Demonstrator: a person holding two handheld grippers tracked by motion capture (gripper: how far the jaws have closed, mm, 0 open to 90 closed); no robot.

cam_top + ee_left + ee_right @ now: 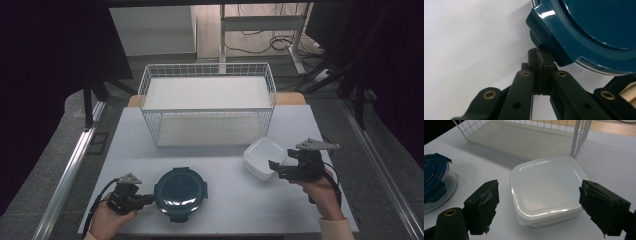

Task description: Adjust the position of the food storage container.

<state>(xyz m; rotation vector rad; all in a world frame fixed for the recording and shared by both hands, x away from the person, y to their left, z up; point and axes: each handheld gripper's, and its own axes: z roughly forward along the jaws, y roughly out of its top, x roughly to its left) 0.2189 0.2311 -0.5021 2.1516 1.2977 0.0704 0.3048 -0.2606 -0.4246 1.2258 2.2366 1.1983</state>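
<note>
Near the worktop's front edge, the left hand-held gripper point(146, 199), pressed together, is set against a clip of the blue-lidded bowl point(180, 193). The right hand-held gripper point(537, 207) is spread around the white box point(546, 188), judged not yet gripped; the wire rack point(207, 102) is empty.

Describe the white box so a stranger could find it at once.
Start at the wire rack at the table's far middle. Just off its near right corner sits the white box, square with rounded corners, ahead of the right gripper. Its neighbour, the lidded container, is round and dark blue.
</note>
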